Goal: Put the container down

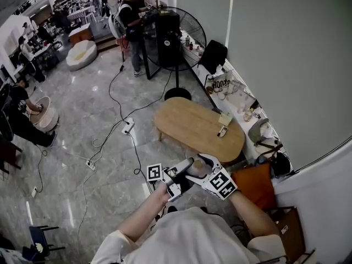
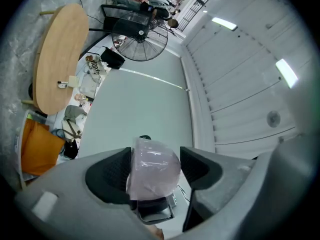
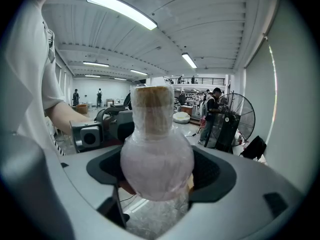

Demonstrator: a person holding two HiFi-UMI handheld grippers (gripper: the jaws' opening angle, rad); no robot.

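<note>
The container point(image 1: 196, 168) is a pale pink, see-through flask with a round body and a tan-capped neck. I hold it in the air in front of my chest, above the floor and short of the oval wooden table point(image 1: 192, 125). My left gripper point(image 1: 181, 172) comes in from the left and my right gripper point(image 1: 206, 166) from the right. In the right gripper view the round body of the container point(image 3: 156, 159) fills the gap, with both pads against it. In the left gripper view a rounded end of the container point(image 2: 154, 169) sits between the pads, touching both.
The table point(image 2: 60, 59) carries a small box and a marker-like item point(image 1: 224, 120) near its right end. An orange bag point(image 1: 256, 183) stands by the wall to my right. A standing fan point(image 1: 181, 37) is beyond the table. A power strip point(image 1: 127, 127) and cables lie on the floor. People stand far off.
</note>
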